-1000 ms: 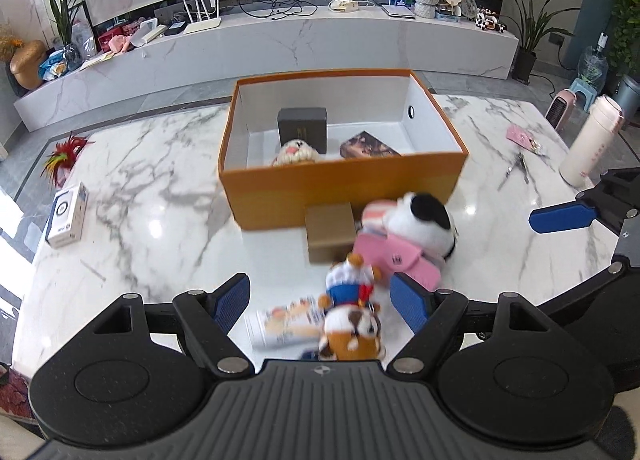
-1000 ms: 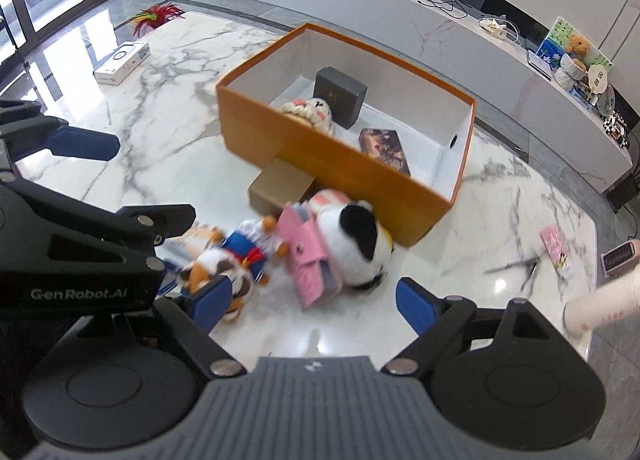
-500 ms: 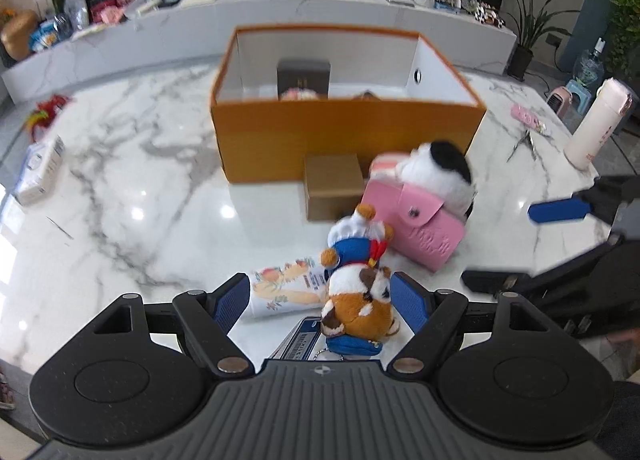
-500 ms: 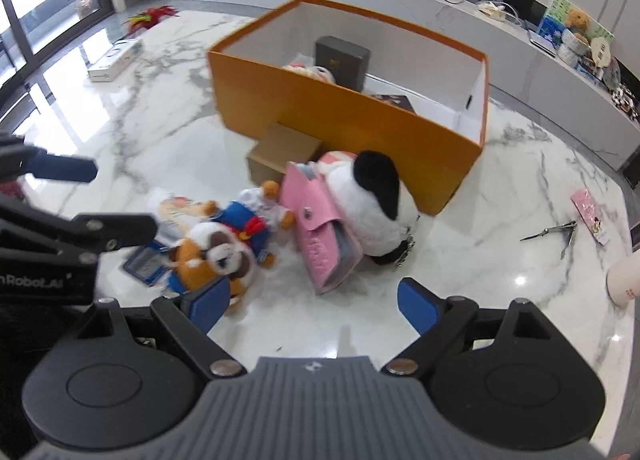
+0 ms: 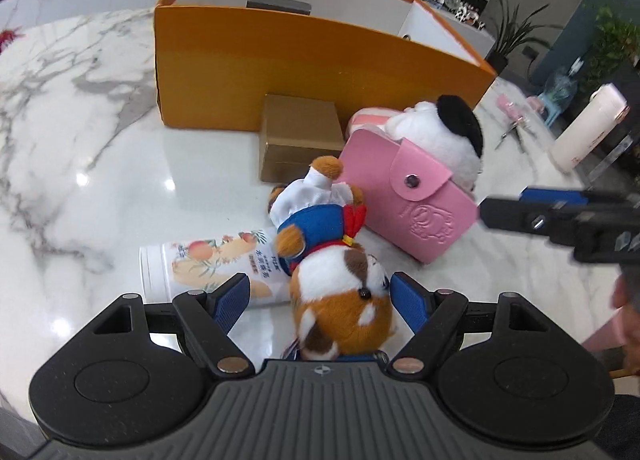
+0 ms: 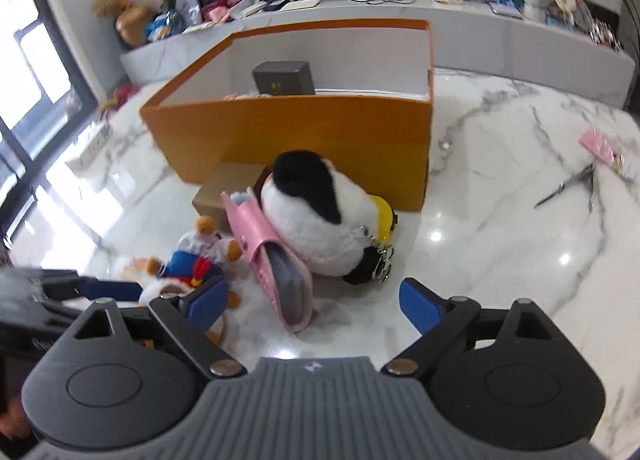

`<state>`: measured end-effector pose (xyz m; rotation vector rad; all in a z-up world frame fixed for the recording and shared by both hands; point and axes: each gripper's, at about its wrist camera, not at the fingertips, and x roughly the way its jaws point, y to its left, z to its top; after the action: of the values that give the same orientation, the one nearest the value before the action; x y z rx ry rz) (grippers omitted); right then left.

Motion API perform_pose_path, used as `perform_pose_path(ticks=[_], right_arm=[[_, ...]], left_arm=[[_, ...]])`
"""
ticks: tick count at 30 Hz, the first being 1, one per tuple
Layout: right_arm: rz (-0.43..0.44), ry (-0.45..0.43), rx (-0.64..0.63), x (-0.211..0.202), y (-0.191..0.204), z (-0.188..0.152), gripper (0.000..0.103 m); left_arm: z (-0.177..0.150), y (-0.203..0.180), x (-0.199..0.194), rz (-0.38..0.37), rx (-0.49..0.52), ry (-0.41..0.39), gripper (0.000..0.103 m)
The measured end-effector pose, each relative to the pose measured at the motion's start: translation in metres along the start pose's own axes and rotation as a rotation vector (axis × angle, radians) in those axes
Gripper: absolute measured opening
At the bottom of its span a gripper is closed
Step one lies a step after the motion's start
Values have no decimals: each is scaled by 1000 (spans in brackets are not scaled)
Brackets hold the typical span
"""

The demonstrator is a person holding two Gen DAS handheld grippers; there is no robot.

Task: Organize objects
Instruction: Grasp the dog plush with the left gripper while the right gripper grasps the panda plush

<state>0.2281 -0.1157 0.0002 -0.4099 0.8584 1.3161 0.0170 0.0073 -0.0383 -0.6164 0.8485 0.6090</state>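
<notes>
Both grippers' jaws apart, the left gripper straddles the plush dog before the orange box and the right gripper faces the pink wallet; closing likely comes next.

A: Layout off the left gripper?
B: Plush dog sits between its fingers, head nearest the camera. Tube lies on its side on the table, left of the dog and partly under it. Wallet ahead-right, leaning on the panda plush. Small box ahead, against the front wall of the big box.

A: And off the right gripper?
B: Wallet just ahead, standing on edge between the fingers' line, the panda plush behind it. Plush dog to the left. Dark case inside the big box. Scissors far right, well apart.
</notes>
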Motion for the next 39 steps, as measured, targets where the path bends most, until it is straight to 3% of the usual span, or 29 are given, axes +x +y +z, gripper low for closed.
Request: perform_pose_path(ticks=[6, 7, 8, 9, 14, 20, 25, 29, 34, 37, 39], right_arm=[[22, -26, -11, 6, 1, 4, 94], [20, -36, -13, 8, 0, 4, 94], [11, -44, -15, 10, -1, 4, 94], [-1, -43, -16, 11, -3, 5, 94], [-11, -38, 28, 21, -11, 8, 94], [95, -78, 138, 28, -13, 19, 95], [132, -35, 225, 52, -10, 25, 95], [93, -17, 254, 65, -6, 28, 96], [26, 30, 199, 79, 4, 25, 95], [-20, 42, 175, 82, 6, 23, 83], [-27, 45, 162, 84, 6, 22, 83]], left_arm=[[-1, -20, 15, -28, 46, 16, 89], [-3, -24, 16, 1, 62, 4, 82], [-4, -28, 16, 37, 81, -8, 66], [-5, -31, 15, 72, 101, -16, 66], [-5, -25, 12, 42, 98, -21, 64], [-5, -22, 12, 28, 97, -33, 65], [-6, -27, 15, 46, 116, -45, 67], [-7, -30, 18, 69, 155, -55, 69], [-10, -37, 21, 104, 199, -62, 70], [-11, -39, 22, 111, 217, -67, 70], [-12, -41, 23, 116, 231, -72, 70]])
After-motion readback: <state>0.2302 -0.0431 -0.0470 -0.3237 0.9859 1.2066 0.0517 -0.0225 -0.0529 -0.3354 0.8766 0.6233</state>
